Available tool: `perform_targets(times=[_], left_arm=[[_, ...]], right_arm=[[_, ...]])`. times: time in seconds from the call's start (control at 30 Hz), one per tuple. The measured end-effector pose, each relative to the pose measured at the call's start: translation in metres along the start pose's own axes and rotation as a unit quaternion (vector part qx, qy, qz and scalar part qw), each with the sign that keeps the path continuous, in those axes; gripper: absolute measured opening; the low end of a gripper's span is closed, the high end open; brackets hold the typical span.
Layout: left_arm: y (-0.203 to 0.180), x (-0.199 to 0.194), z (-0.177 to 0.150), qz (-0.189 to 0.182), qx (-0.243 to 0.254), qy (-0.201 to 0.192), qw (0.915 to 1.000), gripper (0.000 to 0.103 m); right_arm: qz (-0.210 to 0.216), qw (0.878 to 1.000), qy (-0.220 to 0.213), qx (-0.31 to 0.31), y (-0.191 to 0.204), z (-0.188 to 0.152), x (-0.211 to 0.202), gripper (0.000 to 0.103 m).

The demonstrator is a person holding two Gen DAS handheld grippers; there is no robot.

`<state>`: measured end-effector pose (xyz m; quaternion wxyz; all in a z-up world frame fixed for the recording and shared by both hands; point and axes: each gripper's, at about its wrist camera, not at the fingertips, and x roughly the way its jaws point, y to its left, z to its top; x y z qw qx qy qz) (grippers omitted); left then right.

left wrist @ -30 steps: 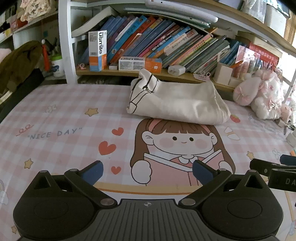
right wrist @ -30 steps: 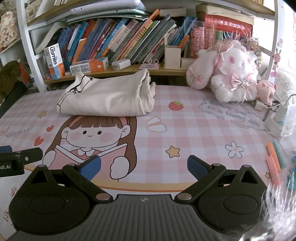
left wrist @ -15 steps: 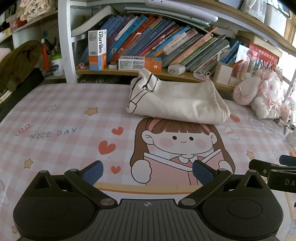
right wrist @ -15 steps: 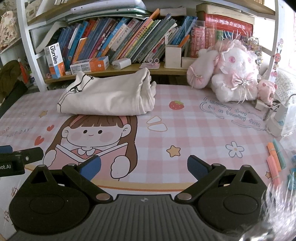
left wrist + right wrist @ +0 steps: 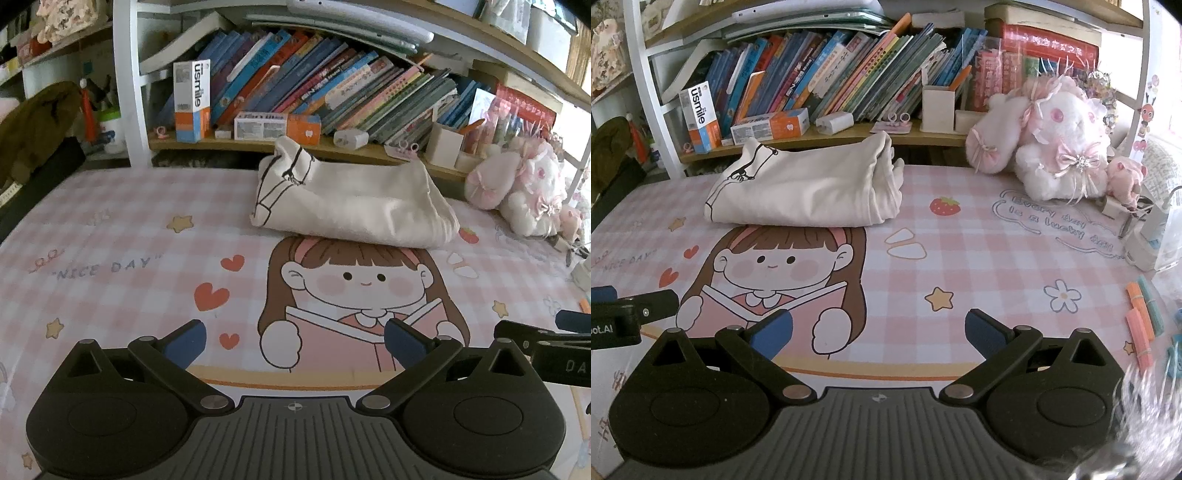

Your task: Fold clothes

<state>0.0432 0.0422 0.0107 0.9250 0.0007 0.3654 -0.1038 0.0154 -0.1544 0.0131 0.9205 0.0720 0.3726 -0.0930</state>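
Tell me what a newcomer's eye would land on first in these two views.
First, the big cartoon girl reading a book, printed on the pink checked mat that covers the table. Just behind her head lies a cream garment, folded into a bundle in front of the crowded bookshelf. To the right sits a fluffy pink and white plush toy, while both tongs, left and right, are open and empty over the mat's near edge.

folded garment [image 5: 809, 188] lies far-centre on desk mat [image 5: 960, 266] | bookshelf [image 5: 827, 133] behind it | plush toy [image 5: 1056, 144] far right | both grippers [image 5: 293, 341] [image 5: 879, 334] near edge, left beside right
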Motion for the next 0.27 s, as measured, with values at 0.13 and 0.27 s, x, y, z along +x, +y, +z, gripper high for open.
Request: perform_targets(times=[0.13,0.27], left_arm=[[-0.0002,-0.0006,0.0002,0.01,0.0,-0.006,0.9999,0.103],[-0.0001,0.0007,-0.0003,0.003,-0.001,-0.003,1.0,0.103]], right_arm=[[-0.001,1.0,0.002,0.001,0.0002,-0.0002,0.0012,0.101],[-0.001,1.0,0.004,0.004,-0.0005,-0.0006,0.0031,0.101]])
